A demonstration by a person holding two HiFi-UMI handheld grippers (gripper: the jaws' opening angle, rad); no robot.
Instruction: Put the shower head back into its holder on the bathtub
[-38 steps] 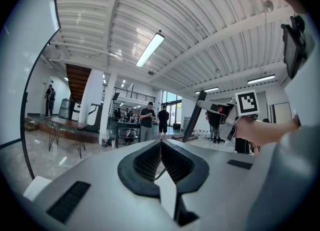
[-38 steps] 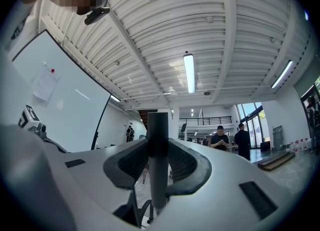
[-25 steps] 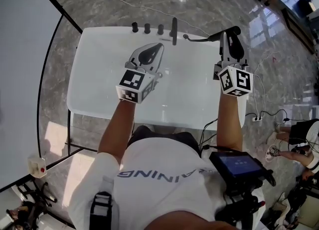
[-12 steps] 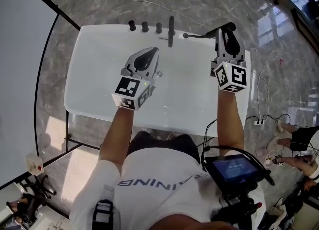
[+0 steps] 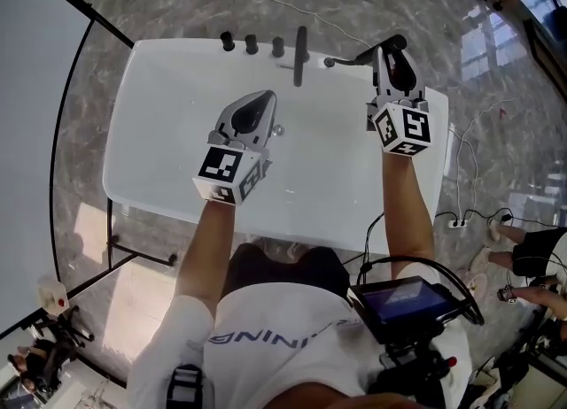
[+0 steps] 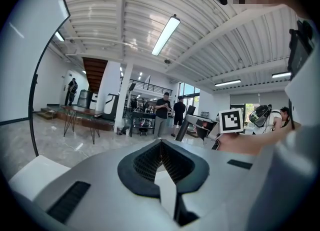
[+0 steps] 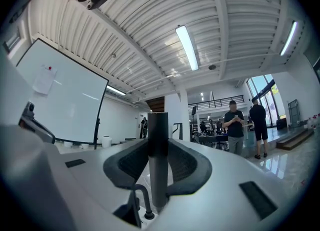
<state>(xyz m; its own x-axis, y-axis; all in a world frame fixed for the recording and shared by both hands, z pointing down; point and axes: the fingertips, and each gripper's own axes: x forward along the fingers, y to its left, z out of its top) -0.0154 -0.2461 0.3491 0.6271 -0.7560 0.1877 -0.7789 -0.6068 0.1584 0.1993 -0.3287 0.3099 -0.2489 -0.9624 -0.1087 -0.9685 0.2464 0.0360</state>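
Note:
The white bathtub (image 5: 168,133) lies below me in the head view. At its far right corner my right gripper (image 5: 392,55) is shut on the black shower head wand (image 5: 363,56). In the right gripper view that wand (image 7: 158,160) stands upright between the pads, with its thin hose (image 7: 137,195) curling to a small round fitting on the rim. My left gripper (image 5: 257,104) hovers over the middle of the tub. Its jaw tips meet, and nothing is between them (image 6: 161,144).
Three black knobs (image 5: 252,43) and a black spout (image 5: 301,44) line the tub's far rim. A cable and power strip (image 5: 456,212) lie on the marble floor at the right. A white panel (image 5: 35,88) stands at the left. People stand far off.
Both grippers have sunk toward the tub and drifted slightly left in the picture. The right one still holds the wand at the far right corner.

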